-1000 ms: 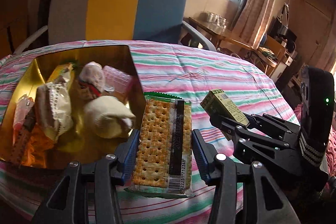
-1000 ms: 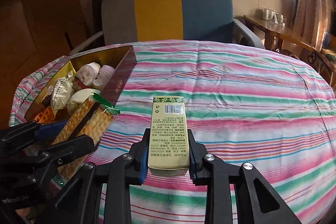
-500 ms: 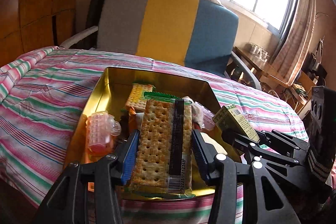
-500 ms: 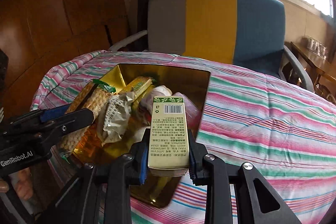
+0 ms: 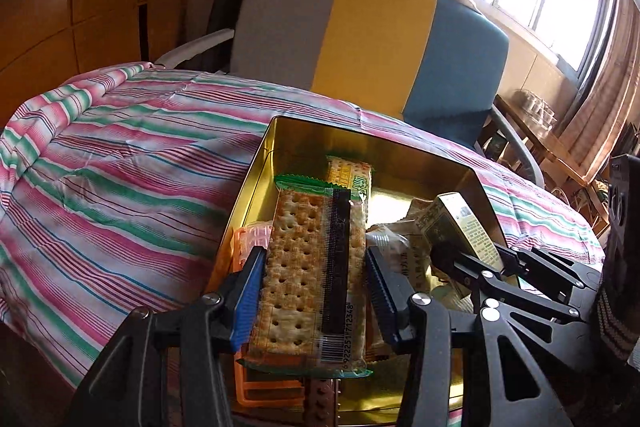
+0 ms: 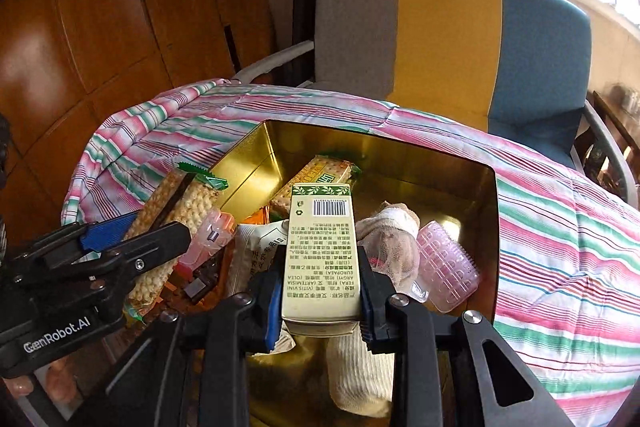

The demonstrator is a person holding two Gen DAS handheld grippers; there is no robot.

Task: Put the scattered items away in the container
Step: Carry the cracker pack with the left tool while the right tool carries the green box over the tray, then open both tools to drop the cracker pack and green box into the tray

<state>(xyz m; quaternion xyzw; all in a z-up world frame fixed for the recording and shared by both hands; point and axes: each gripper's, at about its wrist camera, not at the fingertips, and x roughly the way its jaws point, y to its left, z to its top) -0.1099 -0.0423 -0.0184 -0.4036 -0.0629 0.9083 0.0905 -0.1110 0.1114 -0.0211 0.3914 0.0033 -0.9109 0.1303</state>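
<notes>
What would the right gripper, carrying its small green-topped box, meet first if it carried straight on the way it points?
Probably the gold tin's contents: the right gripper points down into it, and the box leads toward the cracker packet lying inside. Depth is unclear, so the white sachet might touch first.

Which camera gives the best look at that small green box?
The right wrist view: the green box fills the centre, barcode and print facing the lens. The left wrist view catches it only at an angle, off to the right.

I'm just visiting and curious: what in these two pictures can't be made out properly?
- Gold tin: near edge hidden behind both grippers, both views.
- Floor of the tin: mostly covered by snacks and a sock.
- Second cracker pack: partly hidden by the held cracker pack, left view.
- Person: only fingertips, at the edge of the right view.
</notes>
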